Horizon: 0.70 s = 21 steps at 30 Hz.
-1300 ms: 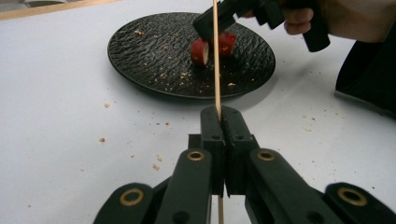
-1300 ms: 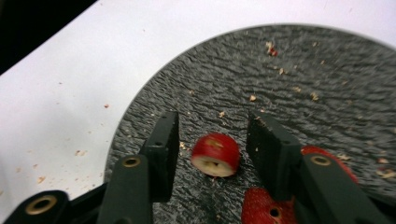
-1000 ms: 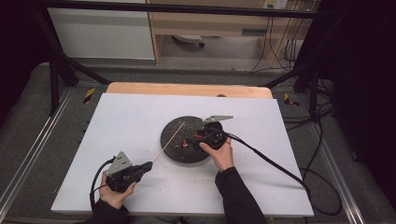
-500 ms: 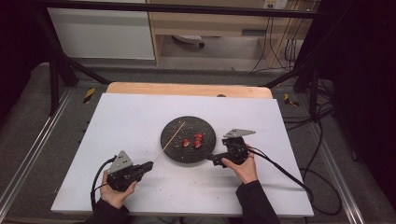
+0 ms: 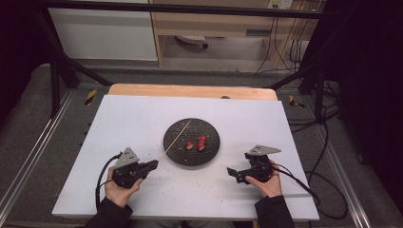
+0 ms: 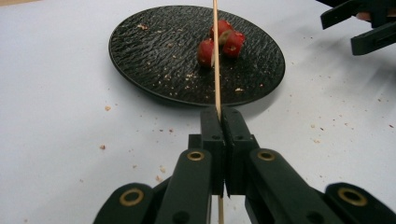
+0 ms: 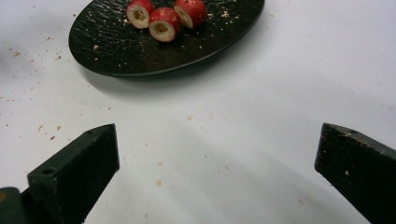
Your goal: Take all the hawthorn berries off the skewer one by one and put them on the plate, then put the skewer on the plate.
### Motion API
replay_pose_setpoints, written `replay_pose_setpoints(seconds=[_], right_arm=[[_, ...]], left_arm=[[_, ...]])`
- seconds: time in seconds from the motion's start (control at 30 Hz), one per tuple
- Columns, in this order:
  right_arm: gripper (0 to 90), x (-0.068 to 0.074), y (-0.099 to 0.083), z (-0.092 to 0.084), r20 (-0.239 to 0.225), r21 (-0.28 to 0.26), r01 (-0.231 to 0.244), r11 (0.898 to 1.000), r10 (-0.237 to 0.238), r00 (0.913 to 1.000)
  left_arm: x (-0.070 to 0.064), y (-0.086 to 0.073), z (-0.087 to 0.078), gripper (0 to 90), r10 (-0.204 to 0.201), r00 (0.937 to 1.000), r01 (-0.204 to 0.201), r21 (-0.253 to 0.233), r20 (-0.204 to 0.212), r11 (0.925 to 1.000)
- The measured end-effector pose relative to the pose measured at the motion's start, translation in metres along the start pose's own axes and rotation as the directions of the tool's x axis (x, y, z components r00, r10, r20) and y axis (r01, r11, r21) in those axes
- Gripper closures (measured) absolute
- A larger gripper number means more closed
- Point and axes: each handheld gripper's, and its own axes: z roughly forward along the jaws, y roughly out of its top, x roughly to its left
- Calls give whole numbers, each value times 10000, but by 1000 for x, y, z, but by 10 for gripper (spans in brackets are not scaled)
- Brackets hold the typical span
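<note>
Rough matt black plate (image 6: 154, 56), thin pale wooden skewer (image 6: 216, 60), smooth white table (image 5: 142, 118).

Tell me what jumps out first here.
The round black textured plate at mid-table, with three red hollowed fruit pieces on it. The left gripper is shut on a thin wooden skewer slanting over the plate; the right gripper, jaws wide and empty, sits right of it.

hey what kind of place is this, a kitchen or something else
Probably a lab or recording workspace, not a kitchen: a white table inside a black metal frame, loose cables on the carpeted floor, and a staged black plate with red fruit pieces.
</note>
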Motion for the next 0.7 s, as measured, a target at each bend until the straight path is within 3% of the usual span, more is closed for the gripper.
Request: replay_pose_setpoints(seconds=[0.17, 0.33, 0.7], right_arm=[[11, -7, -8, -10, -81, -219, -60, 9997, 58, 10000], [10, -10, -17, -14, -269, -93, -56, 9999, 54, 9996], [13, -13, -24, -19, -229, -24, -67, 10000, 66, 9997]], left_arm=[[0, 13, 6, 884, 85, 10000, -85, 54, -51, 9999], [0, 25, 12, 884, 227, 9997, -225, 179, -97, 9996], [4, 42, 37, 884, 99, 9995, -85, 501, -284, 9987]])
